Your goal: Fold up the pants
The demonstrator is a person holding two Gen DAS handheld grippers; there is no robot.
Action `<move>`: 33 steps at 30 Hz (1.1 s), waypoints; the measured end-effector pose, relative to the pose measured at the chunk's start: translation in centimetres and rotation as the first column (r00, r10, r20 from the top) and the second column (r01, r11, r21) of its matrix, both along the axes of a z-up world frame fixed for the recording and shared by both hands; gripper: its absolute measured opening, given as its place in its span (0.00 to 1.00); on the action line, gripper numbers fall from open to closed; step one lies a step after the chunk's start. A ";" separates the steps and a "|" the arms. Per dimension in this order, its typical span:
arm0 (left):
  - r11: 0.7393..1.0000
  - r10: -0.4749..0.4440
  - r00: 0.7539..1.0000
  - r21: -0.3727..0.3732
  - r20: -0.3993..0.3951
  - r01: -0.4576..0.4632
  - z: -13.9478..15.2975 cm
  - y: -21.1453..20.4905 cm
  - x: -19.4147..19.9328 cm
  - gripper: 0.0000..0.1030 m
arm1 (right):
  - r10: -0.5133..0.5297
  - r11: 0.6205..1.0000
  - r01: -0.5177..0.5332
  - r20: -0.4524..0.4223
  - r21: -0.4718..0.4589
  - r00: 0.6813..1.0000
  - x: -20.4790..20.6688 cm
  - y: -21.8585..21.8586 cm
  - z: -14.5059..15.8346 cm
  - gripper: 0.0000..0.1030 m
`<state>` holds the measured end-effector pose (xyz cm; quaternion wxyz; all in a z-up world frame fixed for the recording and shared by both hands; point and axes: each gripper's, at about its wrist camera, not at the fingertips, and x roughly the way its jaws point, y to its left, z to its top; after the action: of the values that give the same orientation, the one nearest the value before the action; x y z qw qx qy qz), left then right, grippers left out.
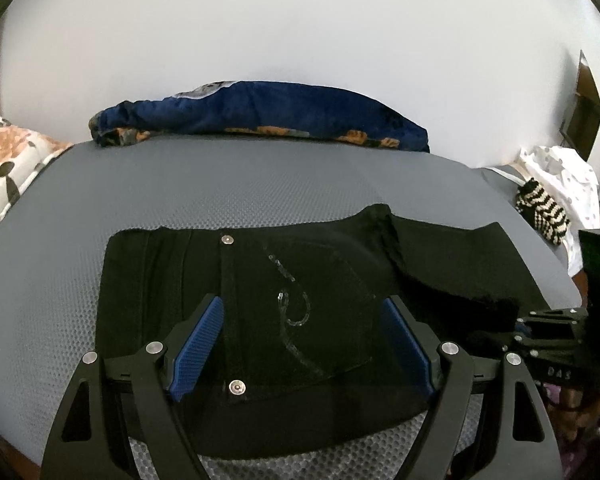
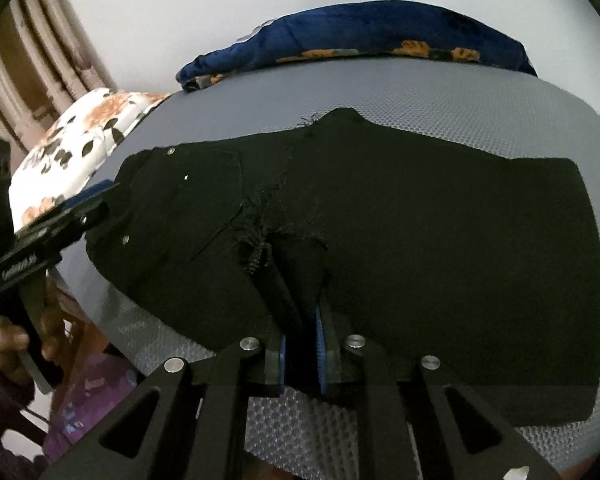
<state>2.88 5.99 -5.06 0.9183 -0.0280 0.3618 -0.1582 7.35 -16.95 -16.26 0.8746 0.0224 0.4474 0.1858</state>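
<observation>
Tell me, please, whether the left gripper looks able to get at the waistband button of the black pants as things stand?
Probably yes: the left gripper is open above the pants, nothing covering the button.

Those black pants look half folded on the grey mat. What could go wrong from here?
The right hand-held gripper pinches only a small fold of the black pants, so the cloth may slip out. The left hand-held gripper hangs open over the waistband, pinning nothing, so the folded layers could drag across the grey mat.
</observation>
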 end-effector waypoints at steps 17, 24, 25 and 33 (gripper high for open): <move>0.988 -0.113 0.993 -0.113 -0.044 0.107 0.8 -1.9 -0.2 0.79 | -0.318 0.805 0.350 -0.148 0.480 0.936 -0.3 -18.8 1.5 0.48; 0.972 -0.214 0.975 -0.118 -0.064 0.205 -1.0 -7.6 0.8 0.79 | -0.327 0.814 0.387 -0.209 0.434 0.922 0.7 -21.3 -1.4 0.47; 0.970 -0.230 0.971 -0.092 -0.069 0.224 -1.7 -8.7 0.8 0.79 | -0.317 0.835 0.375 -0.205 0.403 0.926 0.6 -21.1 -1.6 0.43; 0.959 -0.251 0.967 0.123 -0.052 0.256 -4.7 -11.1 -1.0 0.79 | -0.306 0.849 0.347 -0.164 0.399 0.938 0.8 -20.6 0.2 0.39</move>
<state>1.90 -5.09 -9.79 0.8838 0.0752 0.3881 -0.2502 8.18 -37.52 -16.02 0.8454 0.2953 0.4269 0.1256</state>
